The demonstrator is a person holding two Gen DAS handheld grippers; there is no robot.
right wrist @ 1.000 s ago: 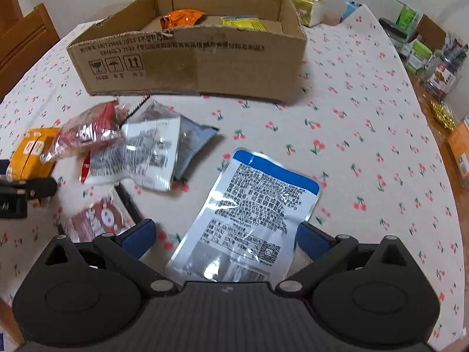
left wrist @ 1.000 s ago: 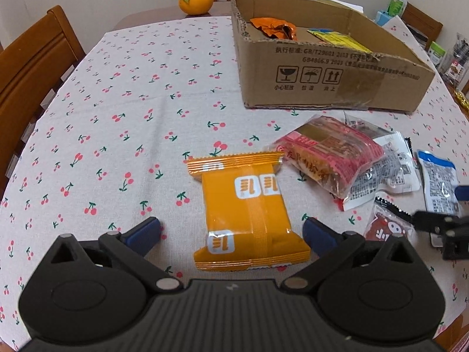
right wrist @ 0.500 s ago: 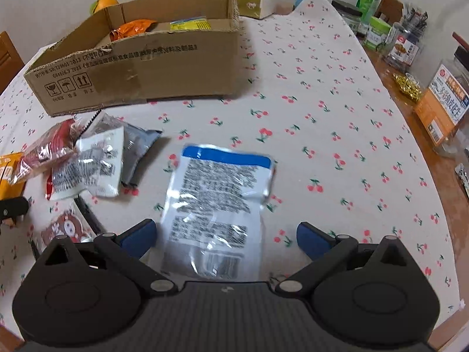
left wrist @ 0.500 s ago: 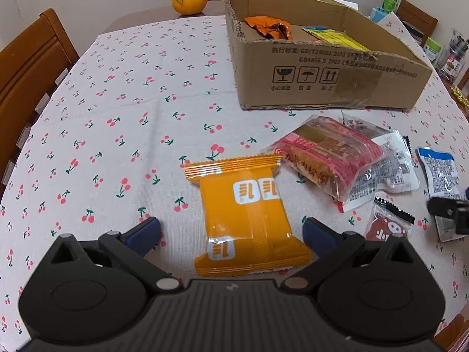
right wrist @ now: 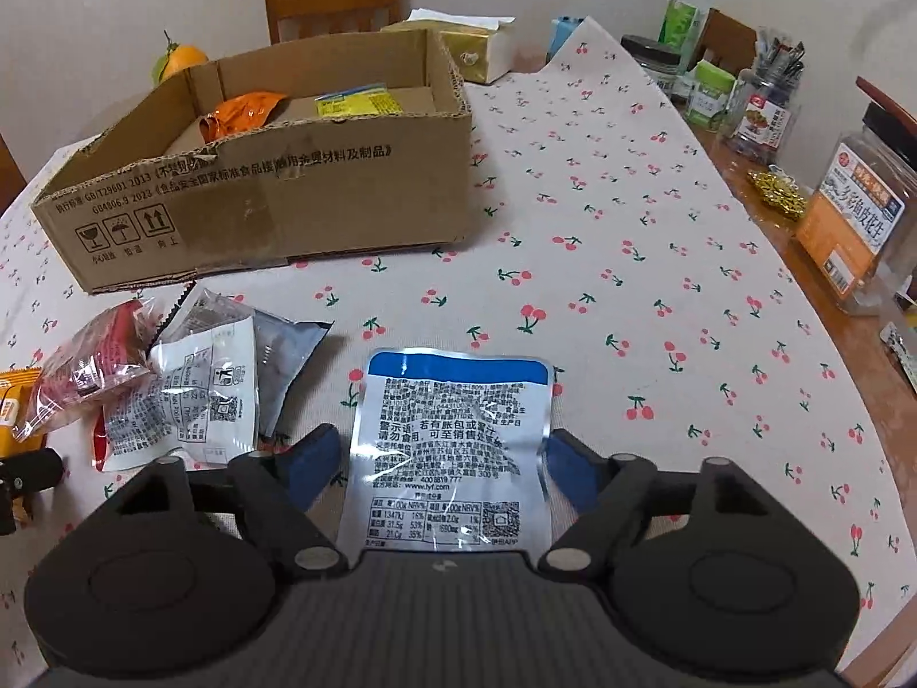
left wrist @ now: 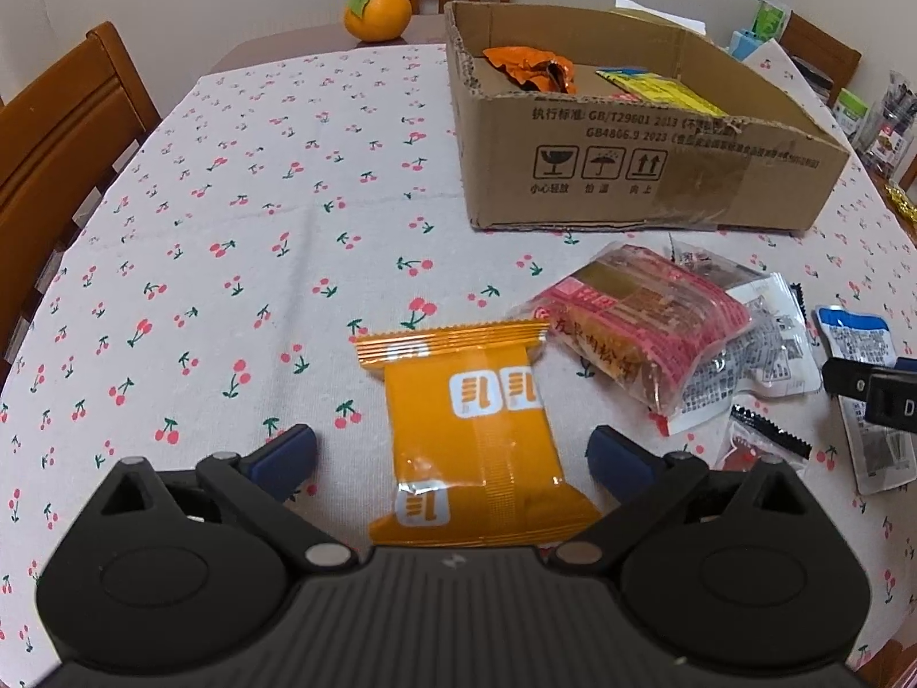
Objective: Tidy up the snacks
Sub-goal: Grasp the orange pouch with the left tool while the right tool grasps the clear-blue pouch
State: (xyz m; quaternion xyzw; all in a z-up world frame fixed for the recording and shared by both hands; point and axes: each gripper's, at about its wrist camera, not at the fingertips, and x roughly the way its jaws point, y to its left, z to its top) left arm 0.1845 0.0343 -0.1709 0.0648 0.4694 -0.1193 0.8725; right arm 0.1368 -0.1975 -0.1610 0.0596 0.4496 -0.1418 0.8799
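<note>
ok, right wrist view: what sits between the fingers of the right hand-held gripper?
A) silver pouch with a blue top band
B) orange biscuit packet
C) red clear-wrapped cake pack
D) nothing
A: the silver pouch with a blue top band lies flat on the cherry tablecloth between the blue pads of the right hand-held gripper, which stand open on either side of it.

orange pkt flat on cloth; silver-blue pouch flat, print up.
</note>
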